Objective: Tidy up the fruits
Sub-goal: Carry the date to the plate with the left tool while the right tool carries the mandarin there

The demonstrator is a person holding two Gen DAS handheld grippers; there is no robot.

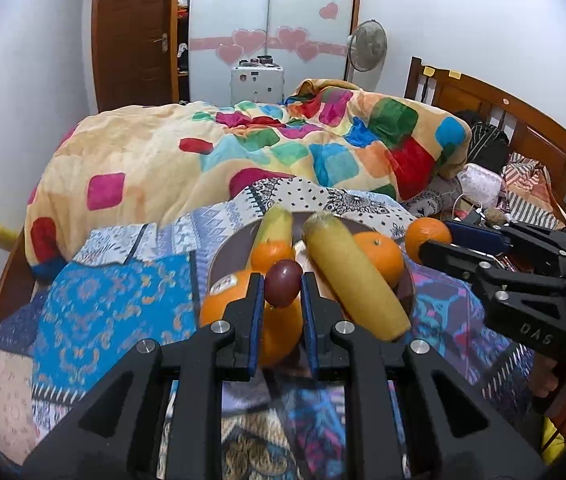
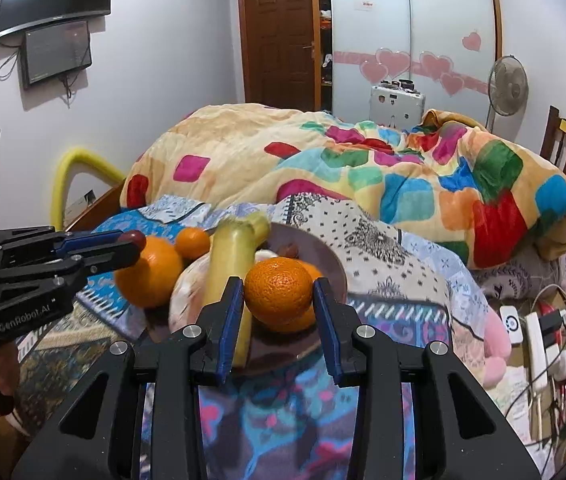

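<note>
The left tongs [image 1: 281,292] pinched a small dark plum [image 1: 282,282] and the right tongs [image 2: 279,292] clamped a tangerine [image 2: 279,289], both above a brown plate [image 2: 329,258] on the bed. The plate held two bananas [image 1: 353,276], a large orange [image 2: 149,276] and smaller tangerines [image 1: 379,256].

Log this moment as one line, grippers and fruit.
left gripper: shut on dark red fruit | right gripper: shut on orange | both above plate

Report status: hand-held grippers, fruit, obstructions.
Left hand-held gripper shut on small dark-red round fruit. Right hand-held gripper shut on dimpled orange mandarin. Brown round plate crowded with fruit below.
</note>
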